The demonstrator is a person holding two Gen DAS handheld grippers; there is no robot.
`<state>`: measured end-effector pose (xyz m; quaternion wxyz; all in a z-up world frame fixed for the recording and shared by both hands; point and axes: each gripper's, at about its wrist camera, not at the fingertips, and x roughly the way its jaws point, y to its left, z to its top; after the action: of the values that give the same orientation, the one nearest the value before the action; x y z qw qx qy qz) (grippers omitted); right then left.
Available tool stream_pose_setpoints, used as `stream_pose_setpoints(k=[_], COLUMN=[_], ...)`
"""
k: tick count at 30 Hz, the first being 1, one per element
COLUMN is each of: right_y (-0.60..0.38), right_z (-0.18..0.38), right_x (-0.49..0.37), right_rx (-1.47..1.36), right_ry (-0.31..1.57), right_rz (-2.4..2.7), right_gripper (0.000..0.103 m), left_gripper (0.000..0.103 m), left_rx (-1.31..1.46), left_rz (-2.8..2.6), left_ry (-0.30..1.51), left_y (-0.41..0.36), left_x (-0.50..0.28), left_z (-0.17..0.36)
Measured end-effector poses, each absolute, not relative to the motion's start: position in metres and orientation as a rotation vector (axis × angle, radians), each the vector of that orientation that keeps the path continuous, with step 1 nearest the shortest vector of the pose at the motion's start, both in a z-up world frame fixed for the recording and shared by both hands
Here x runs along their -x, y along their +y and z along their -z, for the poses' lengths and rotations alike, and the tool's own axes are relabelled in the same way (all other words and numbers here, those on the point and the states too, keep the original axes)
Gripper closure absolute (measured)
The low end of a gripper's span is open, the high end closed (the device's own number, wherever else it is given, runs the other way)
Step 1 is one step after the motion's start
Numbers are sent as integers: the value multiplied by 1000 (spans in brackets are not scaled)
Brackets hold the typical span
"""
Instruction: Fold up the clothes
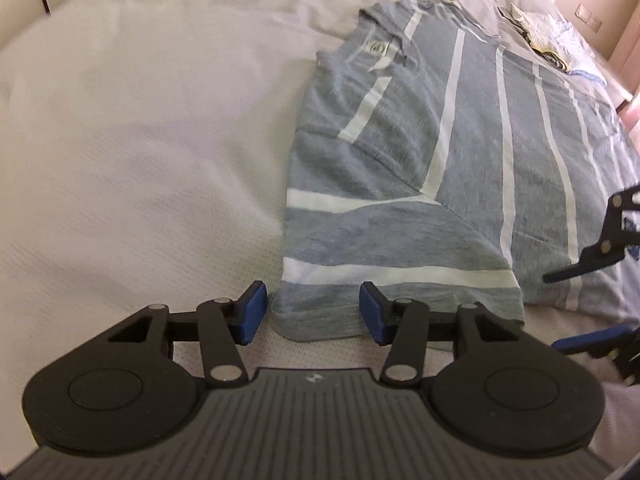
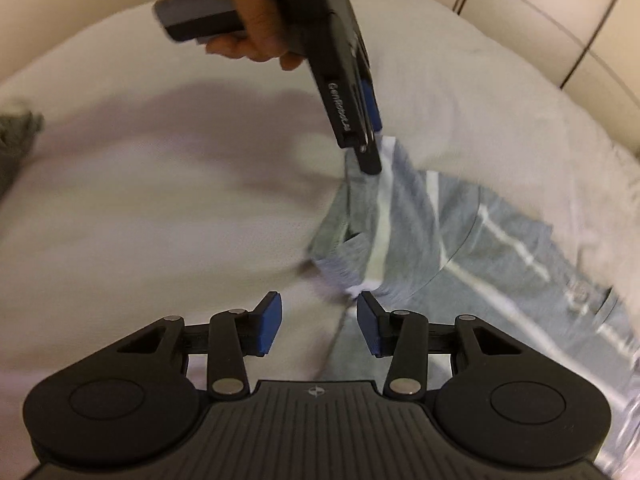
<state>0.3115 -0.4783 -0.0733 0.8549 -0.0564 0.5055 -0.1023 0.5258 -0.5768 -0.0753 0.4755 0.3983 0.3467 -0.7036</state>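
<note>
- The wide bed covered in a pale cream, finely waffle-textured cotton spread [image 1: 132,152] fills both views, its surface softly rumpled and rising toward the far edge.
- A grey marl knit T-shirt with white stripes [image 1: 404,184] lies across the right half of that spread — partly folded, one panel turned over so the stripes meet at an angle, and a small sewn label [image 1: 376,46] shows near the collar end.
- Beyond the shirt sits a crumpled pile of pale printed cloth [image 1: 548,36], near the far corner.
- A bunched dark grey fabric heap [image 2: 16,136] lies at the left edge of the right wrist view, well apart from the shirt.
- The left gripper [image 1: 312,316], black plastic linkage with blue rubber pads, is spread wide; the shirt's rounded lower corner lies between its fingers, ungrasped.
- The right gripper [image 2: 318,326] — same build — is likewise spread, its right pad just beside a white-edged fold of the shirt.
- The person's hand [image 2: 244,20] grips the left tool's handle from above.
</note>
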Motion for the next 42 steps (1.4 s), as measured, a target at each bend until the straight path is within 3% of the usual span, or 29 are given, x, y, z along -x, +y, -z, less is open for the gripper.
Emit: stream_pose_setpoints(k=[1,3,4,5,12,14,16,18,19,29,30,32,33,42], right_y=[-478,-477,-476,-476,-481,-485,-489,-497,-501,-592,-600,-610,-613,-609], right_z=[76,83,86,90,103,108,109,108,104,81,83,86,88,89], right_x=[-314,-318,-320,-322,-341,-346,-348,-350,-349,-296,-291,-280,-276,-254], right_rx=[142,181,198,215,281,290,274,212,164,-731,-768,-783,-782,-725], right_ry=[1062,1063,1065,1066,1079,1076,1068,1055,1036,664,652,661,669,731], right_rz=[211,199,192,187,225,230,228,230,236,330,363,416,426,431], right_gripper=[57,52,51,51,51,56,66,93,95,94,93,93,93,87], left_gripper=[59,76,93,103,103,103,103,103,103,99,97,79,75,69], left_rx=[-968,-954,-949,-950,-773,-698,-589,-477,-429,-121,-113,-96,-86,-259], left_rz=[1724,1718,1710,1691,1597,1561,1499,1440,1417,1312,1320,1337,1350,1325], left_ry=[882,969,1014,1043,1257,1324,1428,1516,1545,1704,1708,1715,1709,1428], left_y=[-580,-583,-585,-587,-592,-594,-597,-600,-601,-638,-641,-648,-651,-608], left_x=[-529,-537,-541,-543,-565,-572,-581,-587,-589,-563,-558,-548,-544,-554], left_z=[78,81,81,81,72,70,68,66,64,62,63,65,65,45])
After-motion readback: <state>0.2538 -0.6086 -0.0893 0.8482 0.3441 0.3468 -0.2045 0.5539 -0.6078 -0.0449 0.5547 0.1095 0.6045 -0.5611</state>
